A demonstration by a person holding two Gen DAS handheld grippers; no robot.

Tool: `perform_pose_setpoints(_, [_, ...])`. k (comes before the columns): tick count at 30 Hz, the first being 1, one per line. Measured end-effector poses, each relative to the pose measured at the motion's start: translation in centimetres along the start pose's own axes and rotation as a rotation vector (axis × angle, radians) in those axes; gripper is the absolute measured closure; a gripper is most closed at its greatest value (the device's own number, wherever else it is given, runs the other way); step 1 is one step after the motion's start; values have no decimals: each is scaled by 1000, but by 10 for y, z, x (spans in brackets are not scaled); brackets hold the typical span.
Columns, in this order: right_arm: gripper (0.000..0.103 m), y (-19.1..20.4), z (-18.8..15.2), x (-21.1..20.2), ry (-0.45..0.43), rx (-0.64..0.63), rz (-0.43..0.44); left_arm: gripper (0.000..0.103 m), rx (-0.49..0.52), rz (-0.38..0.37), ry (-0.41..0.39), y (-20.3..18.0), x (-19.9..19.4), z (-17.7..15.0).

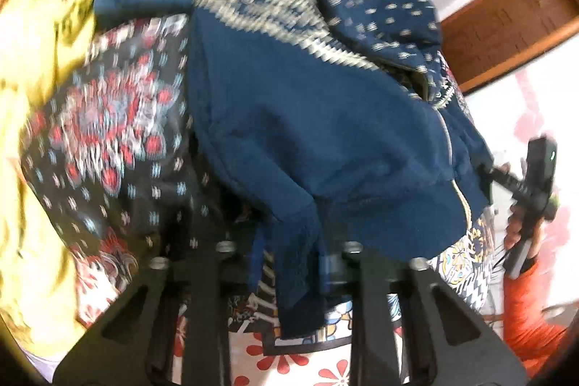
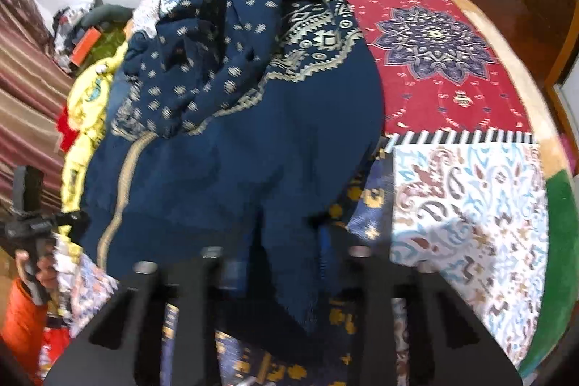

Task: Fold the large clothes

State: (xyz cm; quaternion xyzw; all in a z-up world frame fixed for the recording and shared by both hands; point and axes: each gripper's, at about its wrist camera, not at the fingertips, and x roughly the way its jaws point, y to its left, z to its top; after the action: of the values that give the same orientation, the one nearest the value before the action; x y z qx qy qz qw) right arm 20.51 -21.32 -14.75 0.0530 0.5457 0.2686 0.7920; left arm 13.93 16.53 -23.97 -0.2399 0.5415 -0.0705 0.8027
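A large navy blue garment (image 1: 307,132) with cream printed borders is held up over the patchwork bedspread (image 2: 470,205). My left gripper (image 1: 289,263) is shut on one lower corner of the garment, which hangs down between the fingers. My right gripper (image 2: 286,259) is shut on the other corner of the same garment (image 2: 235,140). The cloth hangs bunched between them and hides the fingertips. The right gripper also shows at the right edge of the left wrist view (image 1: 532,183), and the left gripper at the left edge of the right wrist view (image 2: 32,227).
A yellow garment (image 1: 32,96) and a dark flowered cloth (image 1: 108,132) lie to the left. More clothes (image 2: 83,35) are heaped at the bed's far left. A striped curtain (image 2: 25,96), a wooden door (image 1: 506,24) and the orange sleeve (image 1: 524,313) are around.
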Motion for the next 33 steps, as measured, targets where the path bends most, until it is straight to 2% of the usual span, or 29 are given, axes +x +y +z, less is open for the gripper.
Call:
perform_pose_setpoints(4, [94, 15, 14, -15, -64, -59, 8, 89, 67, 22, -107, -19, -27, 17])
perform_pose_setpoints(10, [95, 42, 54, -52, -208, -148, 15, 89, 117, 2, -295, -44, -78, 77])
perform_pose_setpoints(15, [95, 56, 106, -68, -318, -194, -6, 90, 103, -17, -431, -48, -102, 135])
perform_pose_setpoints(19, [96, 56, 153, -61, -376, -191, -20, 90, 61, 51, -504, -40, -96, 184])
perform_pose_setpoints(23, [96, 51, 205, -30, -369, -151, -53, 90, -19, 138, -490, -18, -59, 237])
perform_pose_setpoints(27, [96, 39, 244, 16, -323, -127, -110, 90, -69, 224, -450, 6, -13, 278])
perform_pose_setpoints(33, [95, 13, 270, 84, -219, -72, -157, 89, -107, 272, -342, 41, 61, 300])
